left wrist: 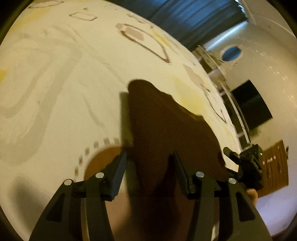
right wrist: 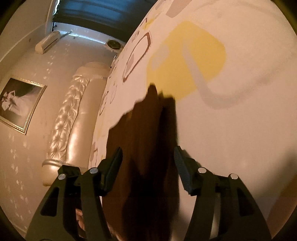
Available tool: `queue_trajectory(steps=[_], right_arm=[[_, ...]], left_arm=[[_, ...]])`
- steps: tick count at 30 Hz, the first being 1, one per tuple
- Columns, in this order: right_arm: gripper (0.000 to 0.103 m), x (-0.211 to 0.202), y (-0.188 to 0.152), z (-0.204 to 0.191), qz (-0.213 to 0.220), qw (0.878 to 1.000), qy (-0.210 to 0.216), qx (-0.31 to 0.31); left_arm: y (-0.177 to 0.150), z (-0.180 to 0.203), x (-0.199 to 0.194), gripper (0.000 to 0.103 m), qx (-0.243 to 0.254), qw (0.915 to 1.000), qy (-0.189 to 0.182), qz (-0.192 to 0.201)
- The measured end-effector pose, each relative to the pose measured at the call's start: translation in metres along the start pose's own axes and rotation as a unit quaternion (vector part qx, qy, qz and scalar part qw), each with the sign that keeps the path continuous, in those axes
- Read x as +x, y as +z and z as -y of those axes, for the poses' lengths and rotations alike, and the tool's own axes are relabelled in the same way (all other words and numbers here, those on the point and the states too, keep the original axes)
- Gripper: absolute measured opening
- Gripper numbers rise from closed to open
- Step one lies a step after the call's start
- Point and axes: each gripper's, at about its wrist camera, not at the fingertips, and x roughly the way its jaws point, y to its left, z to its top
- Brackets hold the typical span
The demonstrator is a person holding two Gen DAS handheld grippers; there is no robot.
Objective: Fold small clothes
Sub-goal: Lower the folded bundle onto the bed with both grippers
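Note:
A dark brown garment (left wrist: pixel 167 129) lies on the cream patterned bedsheet (left wrist: pixel 55 92), blurred in both views. My left gripper (left wrist: pixel 149 153) stands open over its near end; the cloth runs between and under the fingers, and the pads do not press on it. In the right wrist view the same brown garment (right wrist: pixel 144 148) stretches away between the fingers of my right gripper (right wrist: pixel 148 148), which is also open with a gap on each side. The right gripper (left wrist: pixel 246 163) also shows at the bed's right edge in the left wrist view, with a hand (left wrist: pixel 252 194) behind it.
The bedsheet (right wrist: pixel 232 129) carries a yellow patch (right wrist: pixel 185 61) beyond the garment. A padded headboard (right wrist: pixel 74 115) runs along the bed's left side, with a framed picture (right wrist: pixel 18 103) and an air conditioner (right wrist: pixel 48 41) on the wall. Dark curtains (left wrist: pixel 194 16) hang behind the bed.

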Motion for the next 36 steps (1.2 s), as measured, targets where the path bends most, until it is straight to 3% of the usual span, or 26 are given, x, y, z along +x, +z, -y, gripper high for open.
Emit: queue_trajectory(steps=[4,5,7,9,13,15,18,25,30,34,36], right_arm=[[0.057,0.026,0.025,-0.002,-0.003,1.000,-0.018,0.001],[0.049,0.032,0.028,-0.004,-0.008,1.000,-0.015,-0.003],[0.021,0.044,0.031,-0.008,-0.034,0.999,-0.021,-0.017],[0.018,0.041,0.032,-0.008,-0.027,0.999,-0.030,-0.032],[0.016,0.016,0.025,-0.008,0.027,0.998,-0.020,-0.045],[0.016,0.017,0.022,-0.001,0.028,0.998,-0.039,-0.046],[0.016,0.022,0.021,0.011,0.027,0.999,-0.028,-0.022],[0.021,0.021,0.025,0.011,0.023,0.999,-0.036,-0.014],[0.040,0.014,0.020,0.006,0.025,0.999,-0.038,-0.004],[0.063,-0.003,-0.003,-0.002,0.008,0.999,-0.035,-0.011],[0.065,-0.011,-0.019,-0.005,-0.009,0.999,-0.036,-0.022]], left_arm=[[0.016,-0.004,0.015,0.047,-0.009,1.0000,0.000,0.004],[0.019,0.001,0.019,0.042,0.006,0.9999,0.010,0.006],[0.018,0.007,0.025,0.021,0.026,0.9995,0.017,-0.001],[0.019,0.013,0.028,0.016,0.038,0.9991,0.019,-0.001],[0.025,0.024,0.031,0.014,0.061,0.9980,0.018,0.006],[0.024,0.028,0.037,0.014,0.080,0.9962,0.036,0.002],[0.024,0.031,0.042,0.015,0.099,0.9936,0.054,-0.001],[0.023,0.027,0.042,0.018,0.096,0.9938,0.056,0.001],[0.016,0.030,0.035,0.023,0.100,0.9928,0.066,0.004],[-0.001,0.025,0.016,0.040,0.079,0.9956,0.050,-0.005],[-0.014,0.020,0.004,0.048,0.068,0.9969,0.040,-0.008]])
